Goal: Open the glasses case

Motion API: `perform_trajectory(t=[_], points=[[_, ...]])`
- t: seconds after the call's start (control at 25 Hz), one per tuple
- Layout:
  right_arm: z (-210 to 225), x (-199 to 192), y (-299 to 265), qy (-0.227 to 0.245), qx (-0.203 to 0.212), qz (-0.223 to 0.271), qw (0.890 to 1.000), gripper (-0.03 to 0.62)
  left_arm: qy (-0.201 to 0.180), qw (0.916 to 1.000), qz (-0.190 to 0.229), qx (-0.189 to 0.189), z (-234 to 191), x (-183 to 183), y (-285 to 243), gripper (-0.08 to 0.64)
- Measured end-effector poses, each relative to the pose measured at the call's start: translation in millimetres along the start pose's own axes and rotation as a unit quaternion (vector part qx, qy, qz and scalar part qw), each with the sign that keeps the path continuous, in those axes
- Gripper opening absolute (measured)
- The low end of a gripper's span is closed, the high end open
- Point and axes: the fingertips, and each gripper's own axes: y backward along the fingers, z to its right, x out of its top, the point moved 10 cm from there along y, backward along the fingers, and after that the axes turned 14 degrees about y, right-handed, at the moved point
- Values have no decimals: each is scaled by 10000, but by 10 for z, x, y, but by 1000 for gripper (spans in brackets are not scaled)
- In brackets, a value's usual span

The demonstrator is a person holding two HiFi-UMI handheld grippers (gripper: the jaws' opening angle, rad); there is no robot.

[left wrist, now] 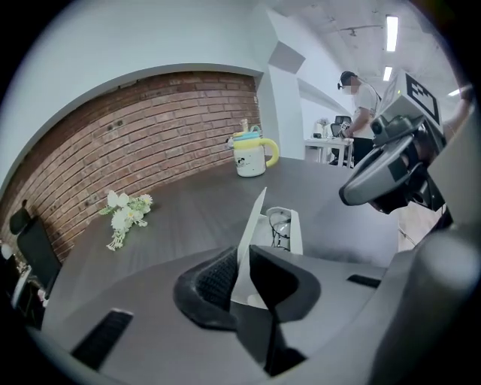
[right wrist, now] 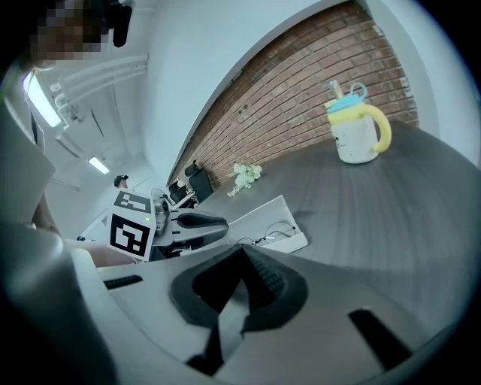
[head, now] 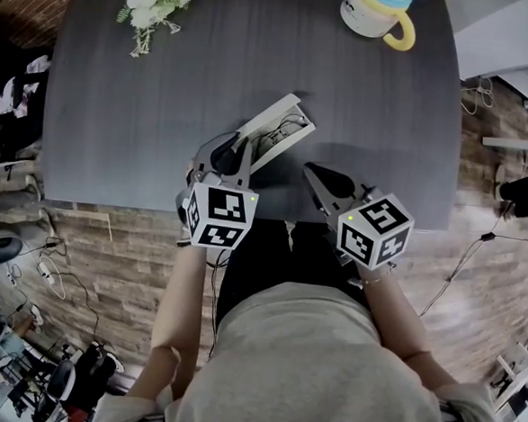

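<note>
Though it lay open at the near edge of the dark grey tabletop (head: 165, 81), the slim white hard-shell glasses case (head: 285, 135) looked light and likely to skid. The left gripper (left wrist: 242, 259) pinched the near edge of its thin, stiff raised lid (left wrist: 254, 225), the sensible hold. The wire-framed spectacles (left wrist: 279, 224) inside seemed fragile. Just right, the right gripper (right wrist: 242, 259) hung closed and empty. I couldn't make out the hinge, and the far white mug with a yellow handle (head: 372, 15) was cut off.
</note>
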Motion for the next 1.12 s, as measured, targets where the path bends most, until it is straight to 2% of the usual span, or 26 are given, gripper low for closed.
perform_trajectory(t=[0.4, 0.72, 1.12], points=[[47, 82, -54, 78, 10, -56, 10000, 5, 616, 9972, 3, 434, -249, 62, -91, 46], [70, 87, -95, 134, 31, -138, 9998, 3, 851, 9947, 37, 575, -333, 63, -159, 46], [70, 46, -63, 148, 59, -151, 9998, 5, 1539, 9873, 133, 365, -347, 71, -141, 48]])
